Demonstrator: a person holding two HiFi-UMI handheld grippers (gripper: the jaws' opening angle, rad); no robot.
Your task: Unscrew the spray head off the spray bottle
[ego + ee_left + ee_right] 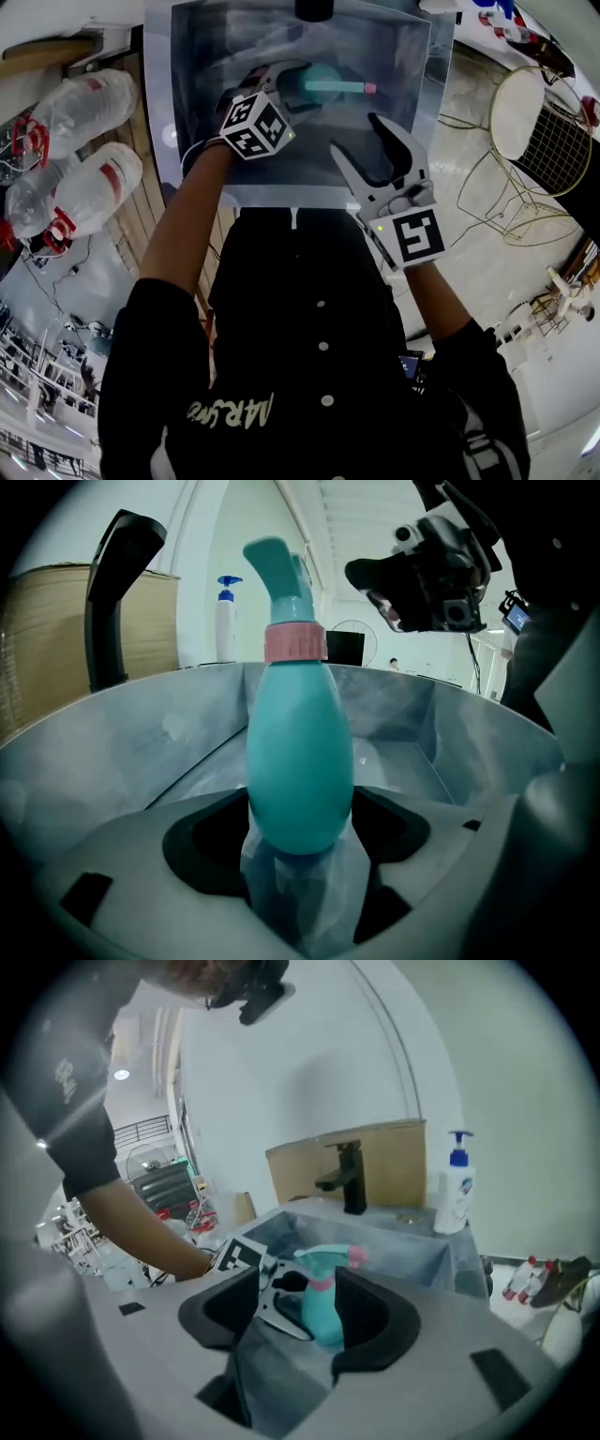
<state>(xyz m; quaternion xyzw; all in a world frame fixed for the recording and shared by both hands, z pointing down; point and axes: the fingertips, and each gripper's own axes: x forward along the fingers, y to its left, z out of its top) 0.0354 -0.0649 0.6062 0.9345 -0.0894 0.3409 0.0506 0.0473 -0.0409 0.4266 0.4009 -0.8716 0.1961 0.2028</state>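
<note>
Left tongs (pixel 298 846) clenched on the lower body of the spray bottle (pixel 300 761), holding it upright in the sink (pixel 197 84), upper middle of head view. Spray head (pixel 281 569) and pink collar (pixel 295 642) are on top. Right tongs (pixel 359 141) released, gaping, empty, sitting lower right of the bottle, clear of it. Collar lies straight ahead of them; I'd say right goes in next.

- spray bottle (pixel 300 771): teal, with a pink collar (pixel 295 642)
- marker cube (pixel 255 125): black-and-white square pattern
- sink (pixel 122 742): dull grey
- faucet (pixel 352 1177): black
- soap dispenser (pixel 455 1190): white, blue pump
</note>
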